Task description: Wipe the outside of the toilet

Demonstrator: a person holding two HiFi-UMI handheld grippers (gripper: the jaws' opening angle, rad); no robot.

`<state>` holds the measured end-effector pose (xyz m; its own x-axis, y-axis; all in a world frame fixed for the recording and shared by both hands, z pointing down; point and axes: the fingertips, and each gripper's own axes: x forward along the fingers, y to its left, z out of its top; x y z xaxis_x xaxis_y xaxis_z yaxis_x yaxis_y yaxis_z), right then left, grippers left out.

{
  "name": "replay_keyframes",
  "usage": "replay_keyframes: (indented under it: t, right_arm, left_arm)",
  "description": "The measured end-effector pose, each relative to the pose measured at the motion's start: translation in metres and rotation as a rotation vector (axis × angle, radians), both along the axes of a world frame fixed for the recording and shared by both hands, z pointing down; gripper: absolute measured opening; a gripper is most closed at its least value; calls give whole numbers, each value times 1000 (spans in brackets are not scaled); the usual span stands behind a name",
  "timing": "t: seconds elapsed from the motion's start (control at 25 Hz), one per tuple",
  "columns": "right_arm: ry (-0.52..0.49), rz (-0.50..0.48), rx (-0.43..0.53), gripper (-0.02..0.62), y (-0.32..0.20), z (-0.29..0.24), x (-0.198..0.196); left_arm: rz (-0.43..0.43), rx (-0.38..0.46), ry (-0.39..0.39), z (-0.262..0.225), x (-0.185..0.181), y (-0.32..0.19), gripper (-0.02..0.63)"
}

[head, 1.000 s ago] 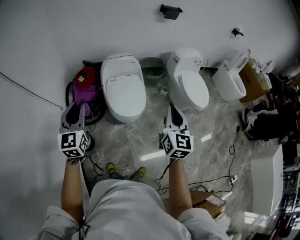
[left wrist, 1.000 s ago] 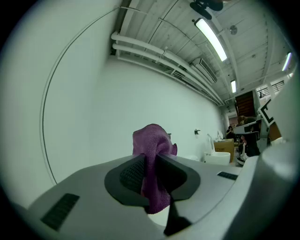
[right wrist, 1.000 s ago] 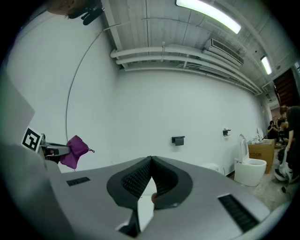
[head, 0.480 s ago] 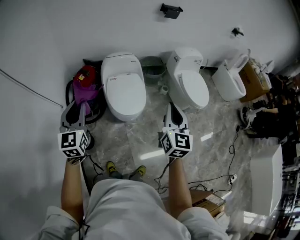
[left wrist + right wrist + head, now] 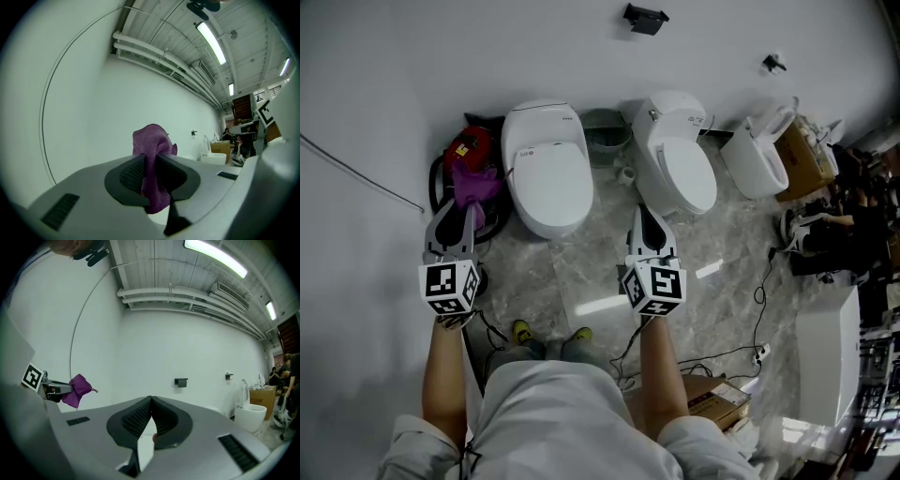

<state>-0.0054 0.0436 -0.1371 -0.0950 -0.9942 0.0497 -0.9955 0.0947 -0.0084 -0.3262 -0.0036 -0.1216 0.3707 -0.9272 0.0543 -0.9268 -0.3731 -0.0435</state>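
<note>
Two white toilets with shut lids stand against the wall: the left toilet [image 5: 546, 173] and the middle toilet [image 5: 677, 159]. My left gripper [image 5: 457, 212] hovers left of the left toilet, shut on a purple cloth [image 5: 474, 183] that sticks out past its tips. In the left gripper view the purple cloth [image 5: 151, 145] is pinched between the pads of the left gripper [image 5: 149, 161]. My right gripper [image 5: 643, 216] hangs just in front of the middle toilet, shut with nothing in it. In the right gripper view the right gripper [image 5: 151, 401] has its pads touching, and the purple cloth [image 5: 78, 390] shows at the left.
A third toilet [image 5: 757, 161] with raised lid stands at the right beside a cardboard box [image 5: 804, 159]. A red item [image 5: 469, 148] and black hose lie left of the left toilet. A grey bin [image 5: 605, 131] sits between the toilets. Cables [image 5: 761, 298] cross the marble floor.
The head view has shifted slightly and the person's feet have stepped a little forward. Both grippers keep their places and states.
</note>
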Motion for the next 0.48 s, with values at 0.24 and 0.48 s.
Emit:
replay_keyframes:
  t: [0.24, 0.48]
  right_arm:
    - [-3, 3, -18, 8, -4, 10, -1]
    - [-25, 7, -36, 9, -30, 31, 37]
  left_arm:
    - [16, -26, -5, 11, 5, -7, 87]
    - [24, -71, -29, 35, 41, -26, 87]
